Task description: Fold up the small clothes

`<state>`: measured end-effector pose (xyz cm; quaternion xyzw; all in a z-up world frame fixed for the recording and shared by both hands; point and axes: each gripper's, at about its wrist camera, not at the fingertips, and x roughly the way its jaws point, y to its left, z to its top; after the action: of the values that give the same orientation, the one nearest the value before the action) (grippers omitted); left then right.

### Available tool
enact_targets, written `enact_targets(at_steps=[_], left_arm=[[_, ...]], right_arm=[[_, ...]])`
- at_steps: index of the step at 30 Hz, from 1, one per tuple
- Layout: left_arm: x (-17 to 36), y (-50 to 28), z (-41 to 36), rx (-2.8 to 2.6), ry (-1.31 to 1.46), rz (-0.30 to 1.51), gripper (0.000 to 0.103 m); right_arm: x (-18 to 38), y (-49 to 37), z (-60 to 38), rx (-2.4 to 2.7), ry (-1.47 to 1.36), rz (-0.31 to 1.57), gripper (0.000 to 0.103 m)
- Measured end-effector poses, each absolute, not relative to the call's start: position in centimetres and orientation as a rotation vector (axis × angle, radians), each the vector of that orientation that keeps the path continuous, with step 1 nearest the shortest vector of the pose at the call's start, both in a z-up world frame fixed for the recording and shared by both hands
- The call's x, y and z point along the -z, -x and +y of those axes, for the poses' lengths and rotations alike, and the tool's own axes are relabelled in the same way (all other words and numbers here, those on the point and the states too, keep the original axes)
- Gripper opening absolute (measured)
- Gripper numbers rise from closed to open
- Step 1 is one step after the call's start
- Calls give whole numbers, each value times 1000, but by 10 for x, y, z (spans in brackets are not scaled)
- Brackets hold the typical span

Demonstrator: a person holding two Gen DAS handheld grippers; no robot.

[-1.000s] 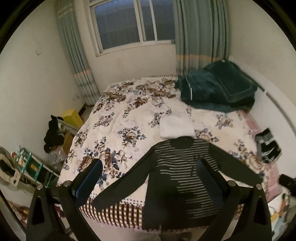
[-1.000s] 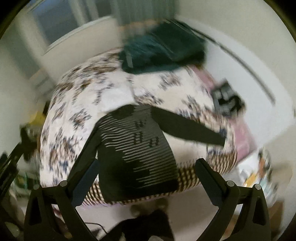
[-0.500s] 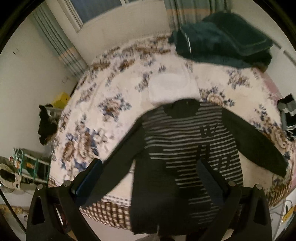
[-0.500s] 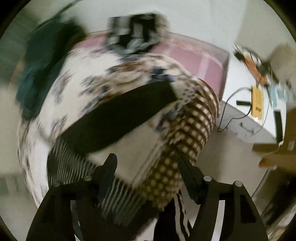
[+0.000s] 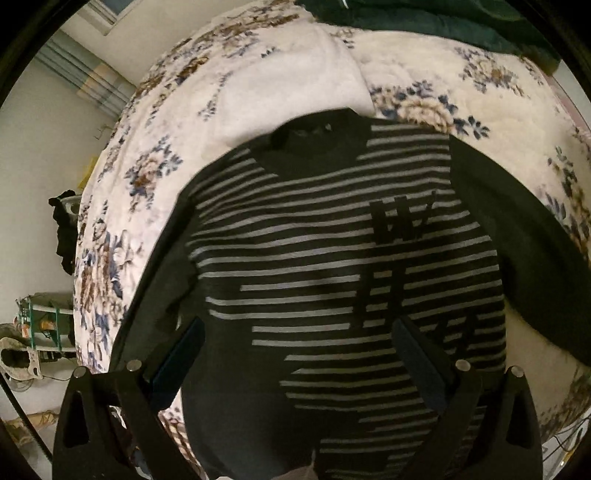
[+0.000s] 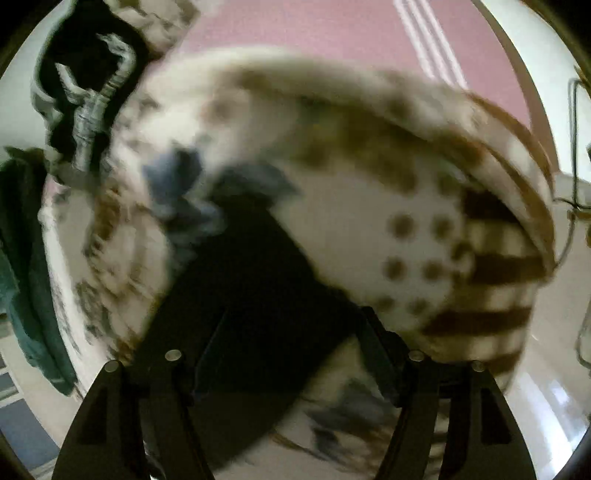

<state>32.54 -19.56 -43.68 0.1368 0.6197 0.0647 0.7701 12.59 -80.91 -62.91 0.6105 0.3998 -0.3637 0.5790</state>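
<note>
Support: a bed (image 5: 155, 206) covered by a white quilt with brown and blue flowers and a brown checked border at its edge.
Sweater: a dark sweater (image 5: 332, 266) with grey stripes lies flat on the quilt, sleeves spread to both sides, hem at the near edge.
Cloth: a folded white cloth (image 5: 295, 85) lies just beyond the sweater's collar.
Blanket: a dark green blanket (image 5: 424, 18) sits at the far end.
Bundle: a black and grey bundle (image 6: 88, 81) rests on the bed's pink side.
</note>
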Motion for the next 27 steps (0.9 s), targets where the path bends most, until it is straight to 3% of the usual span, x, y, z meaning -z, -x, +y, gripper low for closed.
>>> enact_targets(at_steps=[1, 8, 16, 21, 27], left_arm=[[441, -328, -200, -135, -301, 1347, 103], [440, -339, -219, -94, -250, 1339, 103], [436, -341, -218, -65, -157, 1313, 103], [448, -329, -167, -140, -97, 1305, 103], [482, -303, -65, -298, -12, 1338, 103]], right_arm=[[625, -134, -811, 820, -1416, 940, 12], [540, -165, -849, 759, -1277, 767, 10], [492, -222, -840, 594, -1193, 755, 11], [449, -271, -760, 406, -1135, 763, 11], [420, -373, -549, 116, -905, 920, 11]])
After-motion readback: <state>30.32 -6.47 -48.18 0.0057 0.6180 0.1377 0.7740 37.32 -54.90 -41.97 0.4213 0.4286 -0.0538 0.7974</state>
